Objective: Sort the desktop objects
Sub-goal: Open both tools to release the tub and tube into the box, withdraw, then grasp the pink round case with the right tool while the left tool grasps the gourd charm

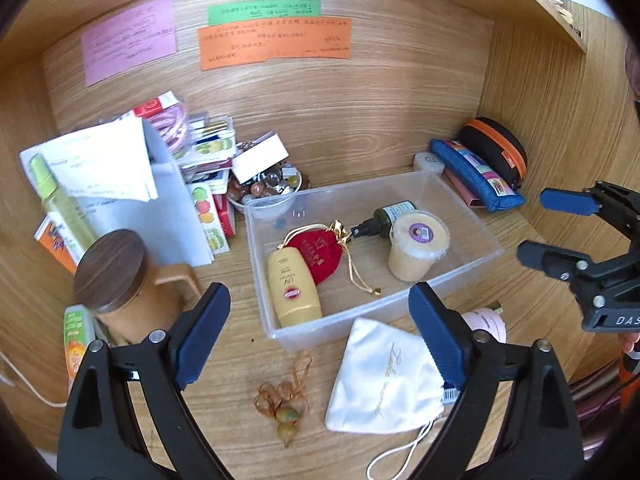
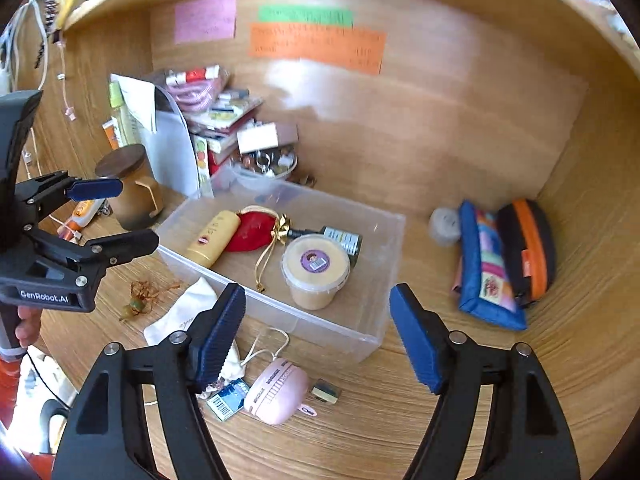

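Observation:
A clear plastic bin (image 1: 460,276) (image 2: 372,328) on the wooden desk holds a yellow sunscreen tube (image 1: 294,288) (image 2: 214,242), a red pouch (image 1: 318,254) (image 2: 252,232), a dark spray bottle (image 1: 386,216) and a cream tub (image 1: 418,244) (image 2: 316,270). In front of it lie a white drawstring bag (image 1: 380,380) (image 2: 180,316), a bead pendant on orange cord (image 1: 286,408) (image 2: 138,300) and a pink device (image 2: 276,392). My left gripper (image 1: 320,332) (image 2: 116,212) is open above the white bag. My right gripper (image 2: 318,336) (image 1: 532,224) is open over the bin's near wall.
A tan mug with a dark wooden lid (image 1: 120,280) (image 2: 128,184), papers, boxes and a bowl of trinkets (image 1: 272,192) crowd the back left. A blue pencil case (image 1: 480,176) (image 2: 488,272) and an orange-zip black case (image 1: 498,148) (image 2: 528,248) lie back right. Coloured notes hang on the back wall.

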Motion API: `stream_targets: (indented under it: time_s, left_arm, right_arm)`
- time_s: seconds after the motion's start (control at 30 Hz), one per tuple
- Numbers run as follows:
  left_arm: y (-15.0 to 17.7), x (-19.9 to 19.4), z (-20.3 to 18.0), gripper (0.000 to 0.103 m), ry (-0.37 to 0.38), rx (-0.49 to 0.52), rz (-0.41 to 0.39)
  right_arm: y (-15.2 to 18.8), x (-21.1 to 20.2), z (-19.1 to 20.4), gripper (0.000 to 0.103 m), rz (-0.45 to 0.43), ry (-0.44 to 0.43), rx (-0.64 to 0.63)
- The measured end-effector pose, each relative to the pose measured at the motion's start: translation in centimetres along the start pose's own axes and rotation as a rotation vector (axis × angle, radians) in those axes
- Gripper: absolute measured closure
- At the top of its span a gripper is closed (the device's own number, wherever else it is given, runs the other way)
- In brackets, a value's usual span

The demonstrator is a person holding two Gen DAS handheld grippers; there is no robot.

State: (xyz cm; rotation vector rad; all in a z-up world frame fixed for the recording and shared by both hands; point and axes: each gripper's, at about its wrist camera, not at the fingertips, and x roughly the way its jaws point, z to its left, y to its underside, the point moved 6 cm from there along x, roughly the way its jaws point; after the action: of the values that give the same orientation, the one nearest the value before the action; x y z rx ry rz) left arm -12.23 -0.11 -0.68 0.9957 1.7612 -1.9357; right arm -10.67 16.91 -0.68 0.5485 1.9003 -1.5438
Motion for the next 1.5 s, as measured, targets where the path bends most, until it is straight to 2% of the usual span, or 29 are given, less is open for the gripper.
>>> stream_targets:
  time_s: [0.3, 0.5, 0.77, 0.87, 0.97, 1.1, 1.27, 1.33, 1.5]
  left_arm:
    - [3.2, -1.1, 1.6, 0.009, -0.043, -0.018, -0.004]
    - [6.2, -0.5, 2.8, 0.009, -0.049, -0.041, 0.030]
    - [9.6, 1.5, 3.8, 0.009, -0.049, -0.050, 0.086]
    - [10.7, 2.4, 4.0, 0.009, -0.065, -0.036, 0.109]
    - [11.5, 3.0, 3.9, 0.010, -0.049, -0.032, 0.127]
    - [12.0, 3.5, 3.7, 0.023, -0.036, -0.014, 0.137]
    - [12.1, 4.3, 3.5, 0.025, -0.018, -0.005, 0.151]
    - [12.2, 4.6, 3.4, 0.032, -0.007, -0.008, 0.160]
    - [12.6, 5.3, 3.3, 0.034, 0.013, -0.010, 0.182]
  right_arm:
    - [2.5, -2.8, -0.3, 0.031, -0.123, 0.028, 0.085]
    - [5.1, -2.7, 0.0, 0.031, -0.139, 0.040, 0.131]
    - [8.5, 0.2, 1.5, 0.031, -0.079, 0.036, 0.178]
    - [9.3, 1.2, 2.1, 0.031, -0.060, 0.055, 0.175]
    - [9.6, 1.9, 2.5, 0.031, -0.051, 0.069, 0.171]
    - [10.1, 2.6, 2.7, 0.031, -0.037, 0.050, 0.200]
    - [10.6, 3.5, 2.6, 0.031, -0.013, 0.042, 0.242]
    - [10.6, 3.8, 2.5, 0.031, -0.005, 0.034, 0.254]
    - [10.7, 4.7, 2.6, 0.032, 0.017, 0.028, 0.262]
